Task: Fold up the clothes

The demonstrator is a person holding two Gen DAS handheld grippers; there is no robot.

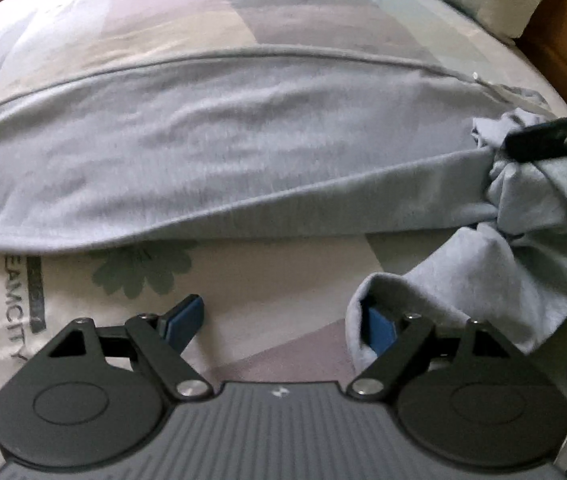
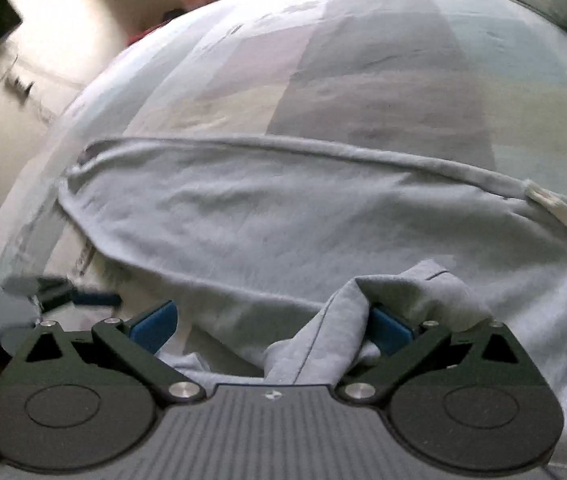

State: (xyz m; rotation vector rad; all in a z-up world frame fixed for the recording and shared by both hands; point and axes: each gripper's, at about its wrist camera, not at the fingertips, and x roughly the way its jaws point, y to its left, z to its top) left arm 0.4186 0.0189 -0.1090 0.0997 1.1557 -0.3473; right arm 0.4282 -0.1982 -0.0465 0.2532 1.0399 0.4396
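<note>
Grey garment (image 1: 219, 152), blurred, draping right pad (image 1: 379, 328)

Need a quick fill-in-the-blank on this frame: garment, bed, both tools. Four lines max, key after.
1. The garment spread on the bed is light ____.
2. The pads on the left tool are ____ in colour.
3. The left tool's jaws stand ____.
4. Cloth drapes over one finger of the right tool; the bedsheet under the garment has a ____ pattern.

Missing words: grey; blue; open; patchwork
</note>
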